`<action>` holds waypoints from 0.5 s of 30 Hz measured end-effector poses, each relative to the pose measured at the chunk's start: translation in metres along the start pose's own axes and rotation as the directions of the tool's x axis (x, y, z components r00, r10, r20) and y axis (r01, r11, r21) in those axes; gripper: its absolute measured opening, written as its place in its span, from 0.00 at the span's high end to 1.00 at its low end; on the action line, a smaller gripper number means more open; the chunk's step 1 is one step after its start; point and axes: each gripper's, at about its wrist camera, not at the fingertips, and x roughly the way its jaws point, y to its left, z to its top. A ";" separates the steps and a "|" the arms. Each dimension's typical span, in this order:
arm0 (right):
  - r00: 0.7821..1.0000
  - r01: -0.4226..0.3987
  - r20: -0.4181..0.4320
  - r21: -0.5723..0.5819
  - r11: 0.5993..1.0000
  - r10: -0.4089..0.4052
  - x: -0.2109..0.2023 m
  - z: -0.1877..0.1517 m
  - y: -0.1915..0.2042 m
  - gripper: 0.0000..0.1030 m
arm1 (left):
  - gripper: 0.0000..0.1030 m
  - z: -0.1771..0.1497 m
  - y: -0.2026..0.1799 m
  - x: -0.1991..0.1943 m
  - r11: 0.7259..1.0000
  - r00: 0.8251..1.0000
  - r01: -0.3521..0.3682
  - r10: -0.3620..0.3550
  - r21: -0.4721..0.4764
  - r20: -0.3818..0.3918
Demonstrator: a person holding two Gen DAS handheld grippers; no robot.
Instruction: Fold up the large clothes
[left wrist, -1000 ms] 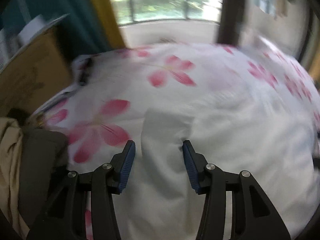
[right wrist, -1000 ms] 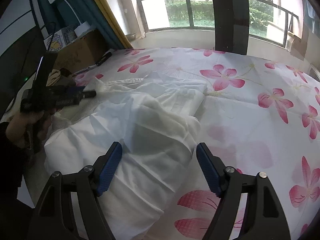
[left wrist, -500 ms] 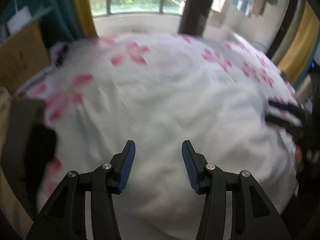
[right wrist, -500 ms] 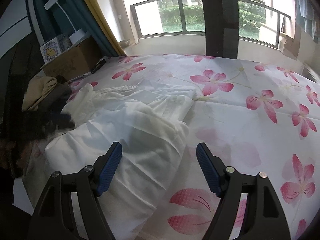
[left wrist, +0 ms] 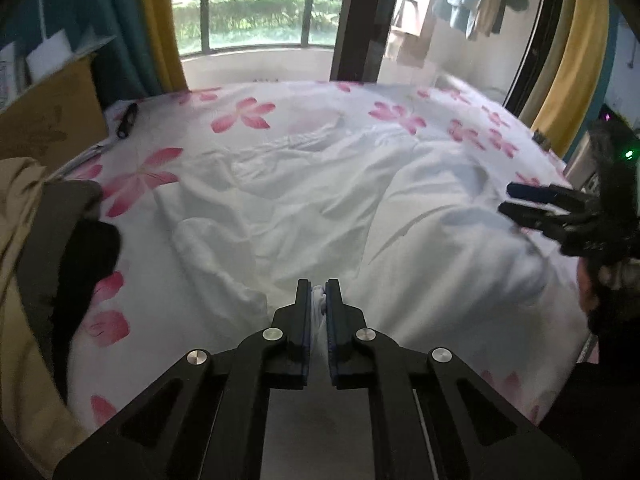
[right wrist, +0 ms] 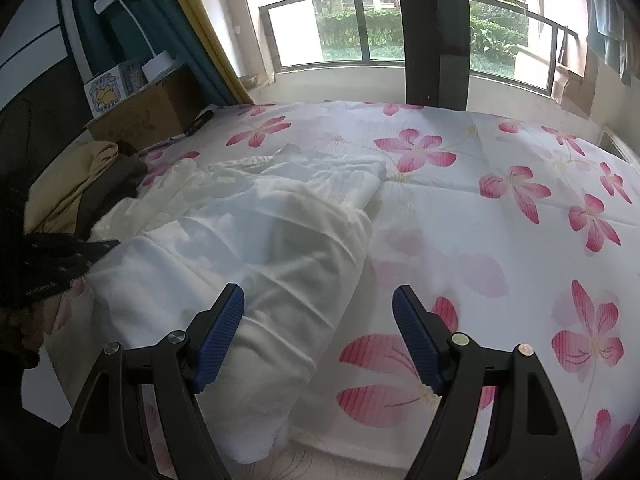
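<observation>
A large white garment (left wrist: 320, 208) lies crumpled on a bed with a pink-flowered sheet (left wrist: 280, 108). My left gripper (left wrist: 318, 286) is at the garment's near edge. Its jaws are closing tight, and a pinch of white fabric shows between the blue pads. In the right wrist view the same garment (right wrist: 248, 240) fills the left half of the bed, with the left gripper (right wrist: 100, 246) at its left edge. My right gripper (right wrist: 318, 304) hovers open over the garment's near right part with nothing between its fingers. It also shows at the right of the left wrist view as the right gripper (left wrist: 520, 200).
A pile of tan and dark clothes (right wrist: 80, 188) sits at the bed's left side beside a cardboard box (right wrist: 148, 116). A black stick-like object (left wrist: 127, 119) lies near the bed's far left corner. The flowered sheet (right wrist: 500, 240) is bare to the right. Windows stand behind.
The left gripper swept right along the bed and went from open to shut on the garment's near edge. The right gripper stayed open and hardly moved.
</observation>
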 end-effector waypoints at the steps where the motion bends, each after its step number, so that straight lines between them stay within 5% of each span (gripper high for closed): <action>1: 1.000 0.000 -0.003 -0.001 1.000 0.000 0.000 -0.001 0.001 0.25 | 0.93 -0.002 0.001 -0.006 1.000 1.000 -0.001 0.001 -0.007 0.008; 15: 0.999 0.027 -0.032 -0.058 0.998 -0.029 0.028 -0.014 0.023 0.13 | 0.93 -0.046 0.012 -0.017 0.994 0.998 -0.040 0.036 -0.097 -0.047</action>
